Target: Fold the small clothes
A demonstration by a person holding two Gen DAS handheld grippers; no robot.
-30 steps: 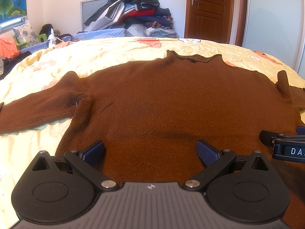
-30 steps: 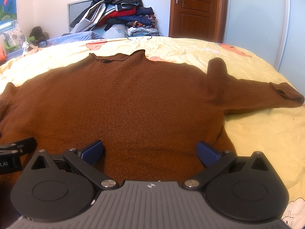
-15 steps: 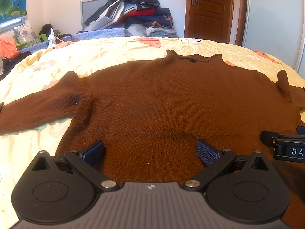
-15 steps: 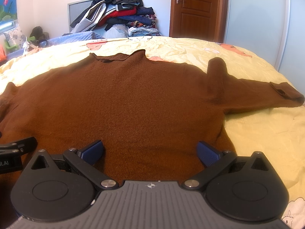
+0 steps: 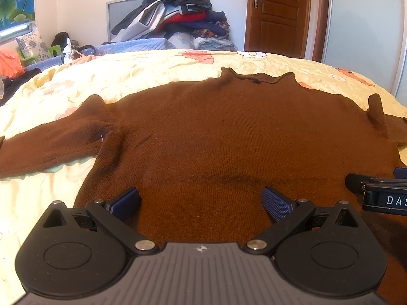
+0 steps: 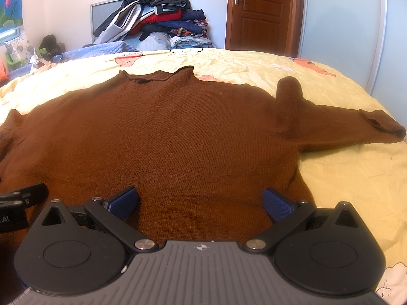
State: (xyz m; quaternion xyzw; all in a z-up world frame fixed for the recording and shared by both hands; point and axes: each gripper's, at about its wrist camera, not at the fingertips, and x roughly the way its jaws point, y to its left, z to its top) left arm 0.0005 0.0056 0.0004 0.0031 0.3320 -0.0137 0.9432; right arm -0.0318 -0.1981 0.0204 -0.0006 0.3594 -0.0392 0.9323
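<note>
Two tools, left tool (image 5: 201, 200) and right tool (image 6: 201, 200) wide apart, empty, above brown sweater (image 5: 229, 137)

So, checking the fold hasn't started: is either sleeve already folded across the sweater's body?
No, the left sleeve and right sleeve both lie spread outward on the bedspread.

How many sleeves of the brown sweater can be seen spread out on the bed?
2: the left sleeve lies out to the left side, the right sleeve out to the right side.
</note>
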